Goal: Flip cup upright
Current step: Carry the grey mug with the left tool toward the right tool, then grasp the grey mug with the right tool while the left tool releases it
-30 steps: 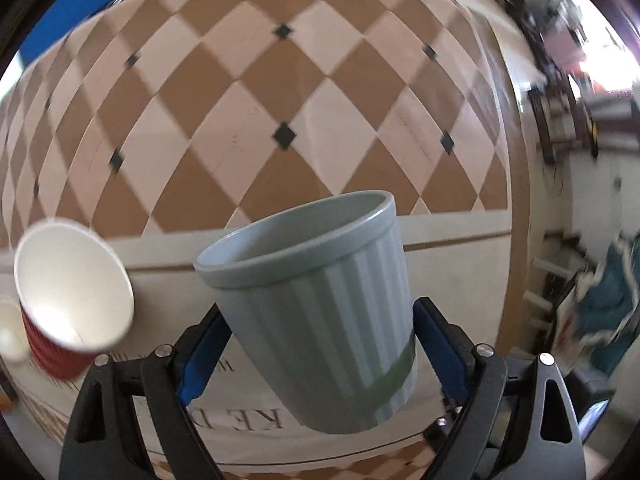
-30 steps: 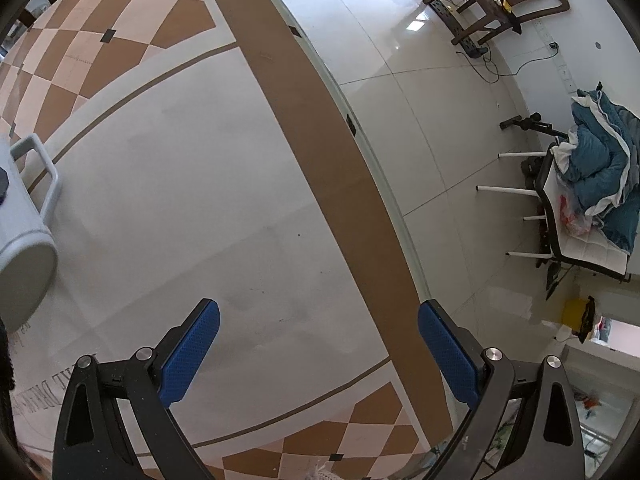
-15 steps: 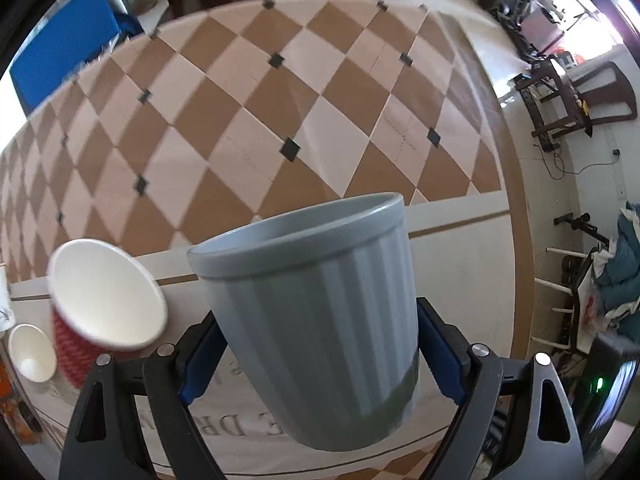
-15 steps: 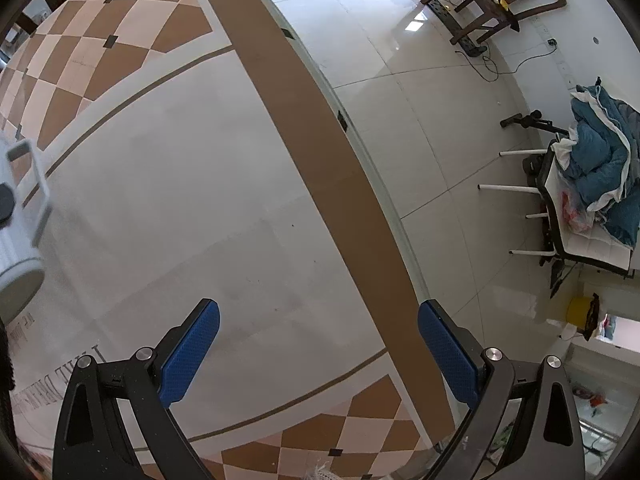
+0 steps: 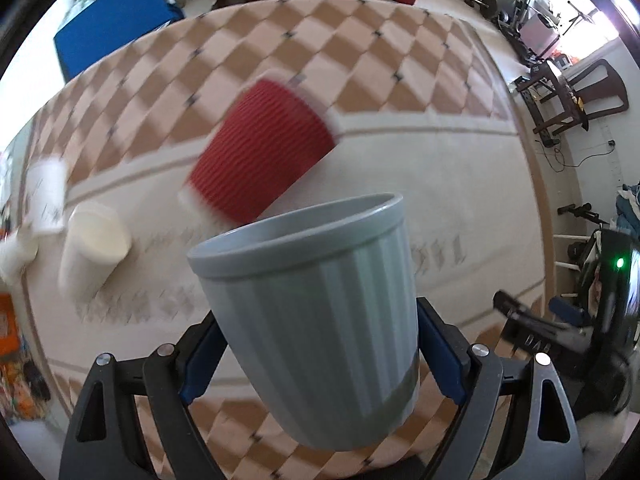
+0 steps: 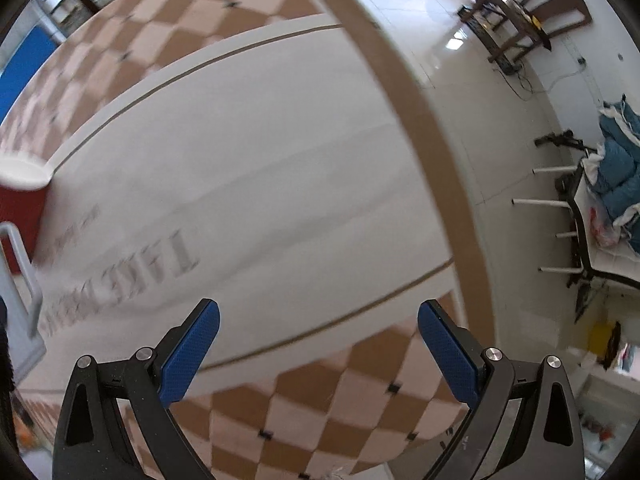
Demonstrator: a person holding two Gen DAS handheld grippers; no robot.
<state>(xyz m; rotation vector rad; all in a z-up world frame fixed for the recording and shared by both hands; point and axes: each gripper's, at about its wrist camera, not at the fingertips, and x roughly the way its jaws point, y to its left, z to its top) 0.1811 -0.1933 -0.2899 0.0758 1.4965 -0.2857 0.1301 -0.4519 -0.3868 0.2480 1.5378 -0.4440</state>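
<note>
A: Item one, nearest the lens?

B: Left tool (image 5: 320,360), blue-padded fingers (image 5: 440,356) clamped on either side of a pale grey-green ribbed ceramic cup (image 5: 316,312). Cup held off the surface, mouth up, rim tipped slightly away from the camera.

A: Handle on it?

B: Seen only from the right wrist view, at the far left edge: a grey loop (image 6: 20,272). Hidden in the left view.

A: Right tool?

B: Right tool (image 6: 318,340), fingers spread wide, nothing between them, hanging over the counter.

A: Next out.

B: Counter covered by a cream cloth with a tan-and-peach diamond chequer border (image 5: 400,168); grey lettering printed on the plain middle, too blurred to read in full. On it, beyond the held cup, a red ribbed paper cup with a white rim (image 5: 264,148), blurred and leaning in the left view. Left of that, a small white cup (image 5: 94,248), also blurred.

A: Farthest?

B: A blue panel (image 5: 112,24) past the counter's far edge; wooden chairs (image 6: 532,12) on a pale tiled floor; a teal cloth heaped on a white-legged bench (image 6: 616,164).
</note>
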